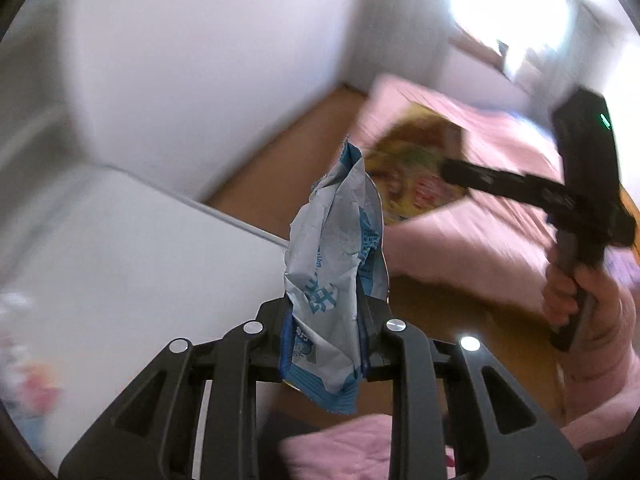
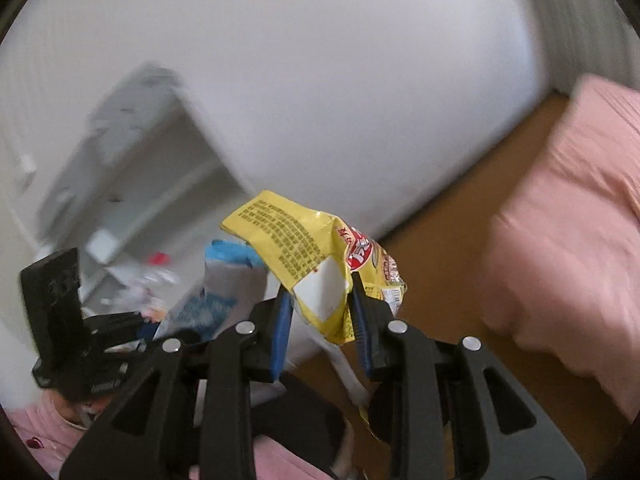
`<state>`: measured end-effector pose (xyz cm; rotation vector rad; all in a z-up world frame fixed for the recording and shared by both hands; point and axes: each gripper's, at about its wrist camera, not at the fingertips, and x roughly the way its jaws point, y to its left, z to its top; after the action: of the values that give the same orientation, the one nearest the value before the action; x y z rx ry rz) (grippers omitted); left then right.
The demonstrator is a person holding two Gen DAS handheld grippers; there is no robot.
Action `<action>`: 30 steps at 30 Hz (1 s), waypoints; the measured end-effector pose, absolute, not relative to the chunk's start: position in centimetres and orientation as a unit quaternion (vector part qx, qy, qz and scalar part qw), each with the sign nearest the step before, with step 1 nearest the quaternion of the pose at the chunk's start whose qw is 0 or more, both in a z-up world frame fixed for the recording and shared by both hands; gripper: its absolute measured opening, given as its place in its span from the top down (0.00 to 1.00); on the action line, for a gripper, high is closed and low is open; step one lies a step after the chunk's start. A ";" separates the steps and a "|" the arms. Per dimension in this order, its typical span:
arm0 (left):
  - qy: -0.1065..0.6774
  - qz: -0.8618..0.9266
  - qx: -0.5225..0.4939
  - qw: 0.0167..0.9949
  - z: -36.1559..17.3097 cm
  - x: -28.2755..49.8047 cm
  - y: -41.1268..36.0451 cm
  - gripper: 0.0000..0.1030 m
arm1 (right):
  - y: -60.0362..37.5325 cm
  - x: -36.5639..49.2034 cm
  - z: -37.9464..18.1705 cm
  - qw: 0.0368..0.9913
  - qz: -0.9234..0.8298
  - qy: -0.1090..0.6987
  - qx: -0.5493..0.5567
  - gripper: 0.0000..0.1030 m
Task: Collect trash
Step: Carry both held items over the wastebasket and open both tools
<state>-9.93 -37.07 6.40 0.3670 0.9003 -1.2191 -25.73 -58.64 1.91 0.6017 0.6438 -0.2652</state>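
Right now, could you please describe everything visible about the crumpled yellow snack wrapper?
The crumpled yellow snack wrapper looks like thin glossy plastic film, creased, with dense dark small print, a blank white panel and a red logo. It stands up from the right gripper, whose blue pads pinch its lower part, clear of any surface. Its upper edge folds over leftwards.

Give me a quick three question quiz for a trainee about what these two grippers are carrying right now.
1. True or false: the left gripper is shut on a blue and white wrapper.
2. What colour is the snack bag in the right gripper?
3. What lies on the wooden floor: A pink bedding, B green rug?

Key: 1 true. 2 yellow. 3 A.
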 end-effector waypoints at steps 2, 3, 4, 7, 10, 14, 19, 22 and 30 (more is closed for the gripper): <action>0.433 -0.563 0.187 0.679 3.2 -11.8 -39.4 0.77 | -60.5 -27.4 -1.4 0.875 -0.141 0.335 0.321 0.73; 0.454 -0.563 0.200 0.661 0.5 -12.5 -40.9 0.77 | -61.7 -28.0 -3.9 0.859 -0.142 0.349 0.347 0.73; 0.474 -0.555 0.213 0.650 -2.1 -12.9 -42.0 0.77 | -62.8 -28.3 -6.9 0.839 -0.140 0.365 0.378 0.73; 0.527 -0.510 0.258 0.629 -10.8 -13.0 -44.7 0.77 | -64.4 -28.2 -15.5 0.787 -0.133 0.411 0.440 0.73; 0.538 -0.471 0.311 0.626 -17.4 -13.0 -46.1 0.77 | -64.2 -27.0 -22.5 0.747 -0.122 0.459 0.466 0.73; 0.567 -0.447 0.311 0.618 -20.6 -12.9 -47.8 0.76 | -63.8 -25.8 -27.0 0.717 -0.116 0.483 0.489 0.73; 0.552 -0.450 0.299 0.635 -19.8 -12.2 -47.9 0.10 | -64.1 -25.0 -28.7 0.694 -0.105 0.490 0.518 0.14; 0.522 -0.459 0.305 0.651 -18.9 -12.7 -47.8 0.10 | -64.6 -25.2 -27.9 0.700 -0.119 0.490 0.505 0.14; 0.315 -0.564 0.228 0.728 -2.6 -17.0 -43.7 0.10 | -63.3 -28.6 -11.3 0.853 -0.290 0.328 0.285 0.06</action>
<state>-16.98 -43.74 -2.56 0.5021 0.6935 -1.2438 -28.65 -63.30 -11.25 0.6007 0.6895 -0.6104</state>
